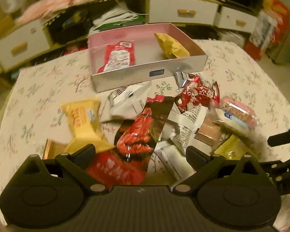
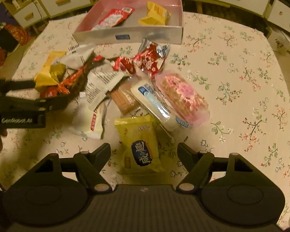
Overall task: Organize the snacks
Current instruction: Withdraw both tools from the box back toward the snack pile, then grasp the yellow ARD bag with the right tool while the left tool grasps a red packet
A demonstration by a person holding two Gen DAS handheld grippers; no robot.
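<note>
The yellow packet (image 2: 139,145), long axis toward twelve o'clock, is straddled untouched by the half-wide right claw (image 2: 144,150).

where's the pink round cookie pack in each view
Left wrist view: the pink cookie pack lies at the right edge of the snack pile, right of centre.
Right wrist view: the same pack sits near centre, on the right side of the pile, beside a white wrapper.
Shared landmark: the pink-lined box at the far side of the pile.
</note>
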